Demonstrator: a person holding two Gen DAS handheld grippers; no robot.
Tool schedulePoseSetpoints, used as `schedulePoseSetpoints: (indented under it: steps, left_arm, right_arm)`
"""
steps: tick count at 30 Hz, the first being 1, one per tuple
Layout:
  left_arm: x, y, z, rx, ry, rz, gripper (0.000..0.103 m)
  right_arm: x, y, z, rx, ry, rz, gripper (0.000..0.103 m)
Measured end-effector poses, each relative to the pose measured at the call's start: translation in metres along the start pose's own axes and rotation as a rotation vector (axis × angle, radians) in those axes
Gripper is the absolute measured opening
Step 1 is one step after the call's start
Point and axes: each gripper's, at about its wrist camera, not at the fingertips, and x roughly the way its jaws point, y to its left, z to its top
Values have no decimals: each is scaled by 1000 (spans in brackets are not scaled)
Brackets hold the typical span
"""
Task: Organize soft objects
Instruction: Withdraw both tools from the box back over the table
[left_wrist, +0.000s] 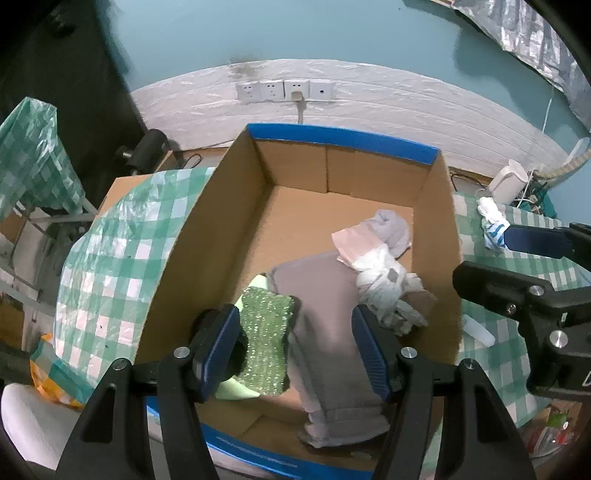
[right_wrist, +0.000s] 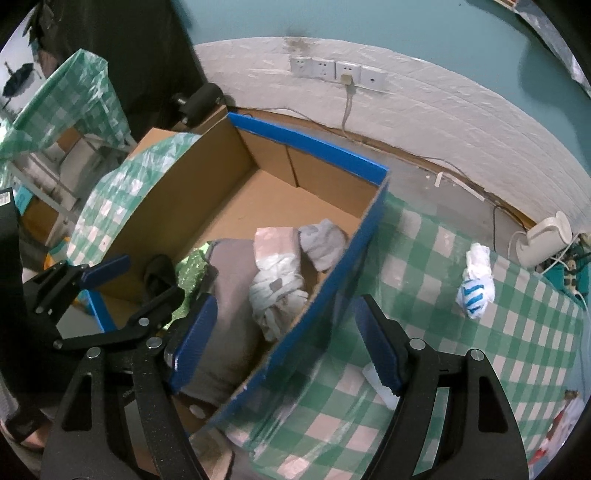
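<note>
**Soft items in the cardboard box, both grippers open above it**

The grey-brown towel (left_wrist: 325, 314) lies flat on the floor of the cardboard box (left_wrist: 192, 236). Its long axis runs from the near wall toward the middle of the box, and its near end is folded or bunched against the near wall. The fabric is a dull mauve-grey with a stitched border.

On the left edge of the towel rests a green sparkly sponge (left_wrist: 267, 339), long axis roughly parallel to the towel, with a pale green piece under it. On the far right corner of the towel lie a pink folded cloth (left_wrist: 352, 242), a light grey sock bundle (left_wrist: 393, 229) and a white-and-grey rolled cloth (left_wrist: 384, 288), all touching one another. The rest of the box floor is bare cardboard. The box rim carries blue tape on the far and near walls.

The left gripper (left_wrist: 295, 347) hangs over the near part of the box, jaws apart, with the sponge and towel below the gap; the pads appear clear of both, though the sponge sits close to the left pad. The right gripper (right_wrist: 284, 336) straddles the right wall of the box, jaws apart and gripping nothing.

Outside the box, a white-and-blue sock bundle (right_wrist: 476, 284) lies on the green checked tablecloth (right_wrist: 461, 350), well apart from the box. A white kettle (right_wrist: 543, 236) stands beyond it near the wall.
</note>
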Motion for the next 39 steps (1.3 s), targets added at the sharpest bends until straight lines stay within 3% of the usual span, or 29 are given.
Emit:
schedulePoseSetpoints:
  steps: [19,39]
  left_arm:
    - [-21,-66,3,128,-47,-23,71]
    - [-18,-138,-3,236,-21,-37,73]
  right_arm:
    - [-25,-73,-39,113,-29,-50,77]
    - [-47,-143,-80,228,-52,-102,78]
